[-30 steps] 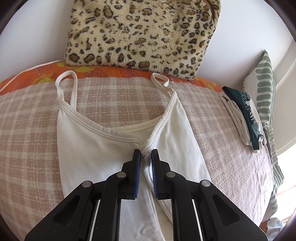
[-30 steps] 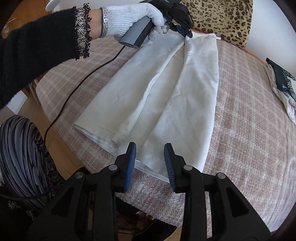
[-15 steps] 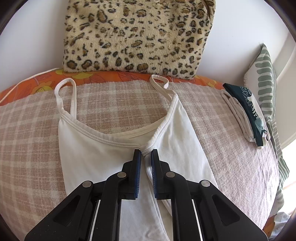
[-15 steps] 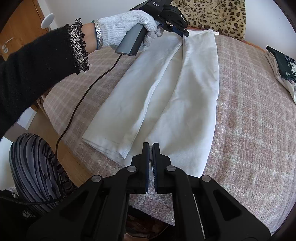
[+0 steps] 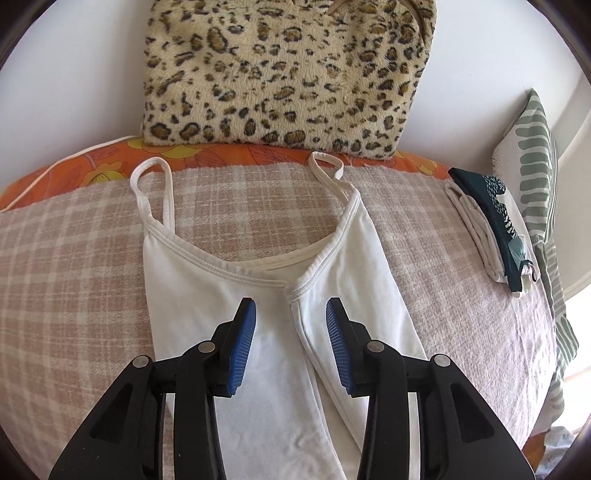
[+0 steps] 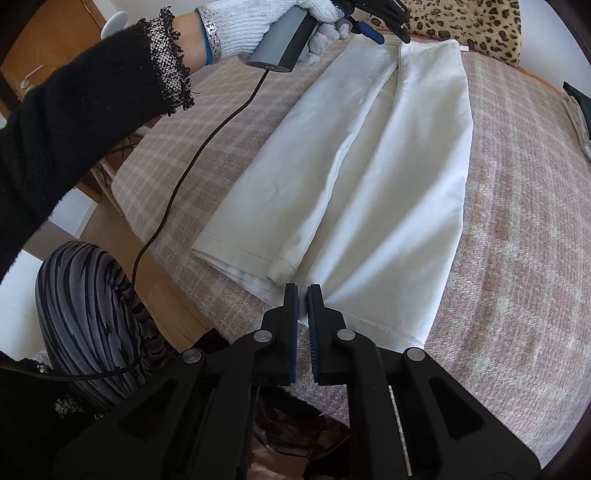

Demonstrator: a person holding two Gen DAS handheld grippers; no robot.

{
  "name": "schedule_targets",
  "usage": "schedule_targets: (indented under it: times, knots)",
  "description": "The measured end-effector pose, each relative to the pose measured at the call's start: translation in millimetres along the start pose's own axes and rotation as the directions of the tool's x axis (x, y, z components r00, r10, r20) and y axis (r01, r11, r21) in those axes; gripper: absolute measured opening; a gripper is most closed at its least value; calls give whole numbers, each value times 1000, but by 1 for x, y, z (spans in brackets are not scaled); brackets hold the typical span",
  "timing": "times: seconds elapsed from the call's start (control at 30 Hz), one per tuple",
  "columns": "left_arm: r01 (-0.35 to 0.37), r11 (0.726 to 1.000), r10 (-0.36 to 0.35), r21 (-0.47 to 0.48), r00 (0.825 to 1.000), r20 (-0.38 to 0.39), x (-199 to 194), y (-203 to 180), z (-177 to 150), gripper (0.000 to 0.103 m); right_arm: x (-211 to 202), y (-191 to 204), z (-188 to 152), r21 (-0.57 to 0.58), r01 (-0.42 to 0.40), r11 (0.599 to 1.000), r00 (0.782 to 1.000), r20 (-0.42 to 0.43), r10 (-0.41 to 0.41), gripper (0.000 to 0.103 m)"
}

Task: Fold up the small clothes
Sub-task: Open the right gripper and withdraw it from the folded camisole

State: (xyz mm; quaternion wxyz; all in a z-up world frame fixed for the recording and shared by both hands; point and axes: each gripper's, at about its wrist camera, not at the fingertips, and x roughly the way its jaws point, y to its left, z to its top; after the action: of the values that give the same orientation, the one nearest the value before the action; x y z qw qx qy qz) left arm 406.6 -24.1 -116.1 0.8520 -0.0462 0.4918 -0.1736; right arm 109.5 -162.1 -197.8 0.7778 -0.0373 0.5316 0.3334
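Note:
A white strappy camisole (image 5: pixel 221 314) lies flat on the pink plaid blanket (image 5: pixel 74 277), its right side folded in over the middle. My left gripper (image 5: pixel 290 314) hovers at the neckline. Its jaws are opening, with the folded armhole edge lying loose between the blue pads (image 5: pixel 243 339). In the right wrist view the camisole (image 6: pixel 399 206) runs away from me. My right gripper (image 6: pixel 302 295) is pinched on its bottom hem near the bed's edge, the jaws just starting to ease apart. The left gripper (image 6: pixel 380 29) shows at the far top in a gloved hand (image 6: pixel 258 26).
A leopard-print cushion (image 5: pixel 288 70) leans on the wall behind the straps. A stack of folded clothes (image 5: pixel 491 229) and a green-striped pillow (image 5: pixel 535 155) lie at the right. A black cable (image 6: pixel 207 140) trails over the bed's left edge, beside a person's striped leg (image 6: pixel 85 306).
My left gripper let go of the folded armhole edge and spread its jaws. My right gripper closed on the bottom hem and tipped a little.

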Motion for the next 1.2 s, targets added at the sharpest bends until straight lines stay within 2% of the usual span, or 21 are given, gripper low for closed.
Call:
schedule_targets:
  times: [0.07,0.2,0.23,0.3,0.37,0.4,0.47,0.63,0.77,0.83,1.0,1.07,1.2]
  knots:
    - [6,1000,-6,4,1000,22,-18,1,-3,38,-8,2,-2,-7,-49,999,999,12,49,9]
    - [68,997,-69,21,997,46,-53,-5,-22,38,-34,-5,-7,-2,-6,1000,994,112,6,9]
    - [66,997,-68,47,997,41,-58,-11,-30,38,-40,-12,-7,30,10,999,991,136,-14,9]
    - [66,993,-70,101,997,29,-64,-25,-46,38,-48,-31,-8,109,96,989,981,160,-112,9]
    - [80,988,-83,128,996,15,-67,-37,-63,38,-50,-52,-9,200,170,965,970,137,-199,9]
    - [99,986,-100,132,995,2,-67,-42,-71,38,-50,-61,-10,239,180,954,970,121,-213,9]
    - [121,981,-118,152,993,-29,-65,-57,-89,38,-52,-74,-15,285,168,944,973,107,-205,9]
    - [164,954,-149,249,986,-80,-60,-102,-131,38,-53,-76,-19,282,149,948,979,93,-182,9]
    - [126,933,-105,336,991,-79,-51,-129,-152,38,-50,-69,-19,256,155,954,980,80,-181,10]
    - [135,930,-107,342,989,-100,-45,-135,-159,38,-47,-64,-20,239,165,957,980,69,-187,12]
    - [93,917,-49,389,991,-122,-30,-146,-179,38,-50,-59,-29,222,203,954,974,54,-220,13]
    - [82,911,-47,404,994,-95,-33,-148,-187,38,-57,-65,-33,244,205,948,972,62,-226,13]
    - [102,931,-75,350,993,-89,-50,-143,-199,38,-79,-77,-42,296,203,933,963,114,-246,13]
